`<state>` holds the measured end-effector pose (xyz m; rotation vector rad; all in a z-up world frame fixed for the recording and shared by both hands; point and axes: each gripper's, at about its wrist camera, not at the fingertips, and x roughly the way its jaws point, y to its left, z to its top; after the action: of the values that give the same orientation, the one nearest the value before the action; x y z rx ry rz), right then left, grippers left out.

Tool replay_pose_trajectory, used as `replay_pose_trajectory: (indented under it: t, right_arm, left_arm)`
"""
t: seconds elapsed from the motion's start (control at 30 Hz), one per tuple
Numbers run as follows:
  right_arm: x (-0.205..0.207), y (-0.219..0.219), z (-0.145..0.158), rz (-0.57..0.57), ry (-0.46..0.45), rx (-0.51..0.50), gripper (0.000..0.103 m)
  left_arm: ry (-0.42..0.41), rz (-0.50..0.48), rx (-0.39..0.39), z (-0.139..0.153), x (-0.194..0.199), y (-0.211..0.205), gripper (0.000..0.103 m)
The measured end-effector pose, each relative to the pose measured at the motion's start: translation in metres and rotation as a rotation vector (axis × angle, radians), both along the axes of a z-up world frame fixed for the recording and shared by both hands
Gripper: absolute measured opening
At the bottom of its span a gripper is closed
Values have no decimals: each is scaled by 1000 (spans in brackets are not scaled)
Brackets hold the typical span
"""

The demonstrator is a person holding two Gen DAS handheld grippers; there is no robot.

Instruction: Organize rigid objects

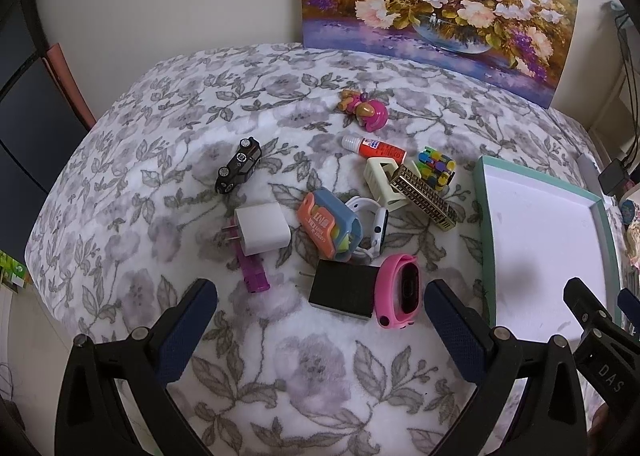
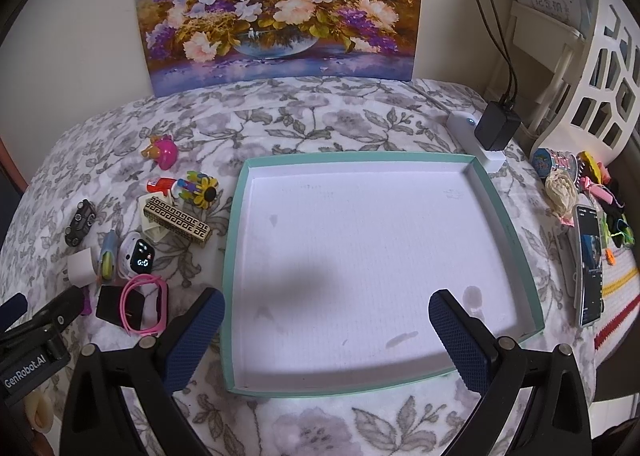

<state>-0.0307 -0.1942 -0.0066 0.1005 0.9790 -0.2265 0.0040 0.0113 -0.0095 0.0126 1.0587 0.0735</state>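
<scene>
While both tools are held above the floral blanket, the left gripper is seen at the bottom of its view with its fingers spread wide and nothing between them. Just beyond its tips, at lower centre, a black block is found touching a pink watch. Farther up, a white charger, a purple item under it, an orange and blue case and a white smartwatch are clustered. Beyond these, a black toy car, a gold patterned box, a glue bottle and a pink doll toy are scattered toward the upper centre.

The right gripper is likewise held wide apart and empty at the bottom of its view, poised over the near part of a teal-rimmed tray, whose white floor is bare. The clutter is seen to the tray's left; a flower painting is propped at the top.
</scene>
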Motion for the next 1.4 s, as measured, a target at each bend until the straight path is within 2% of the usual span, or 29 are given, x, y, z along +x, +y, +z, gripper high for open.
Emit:
replay_pose_trajectory:
  t: [0.93,1.03,1.13,1.4]
  right_arm:
    - [0,1,0,0,6,2,103]
    - [0,1,0,5,3,6,103]
    - [4,9,1,48,-12,47,103]
    - [29,54,-20,183,55,173,103]
  left_arm:
    - [6,10,-9,-2,-1,4,103]
    - [2,43,-14,-1,1,12,103]
    - [6,128,-24,-3,3,31,103]
    - [67,247,-53,-23,18,64,103]
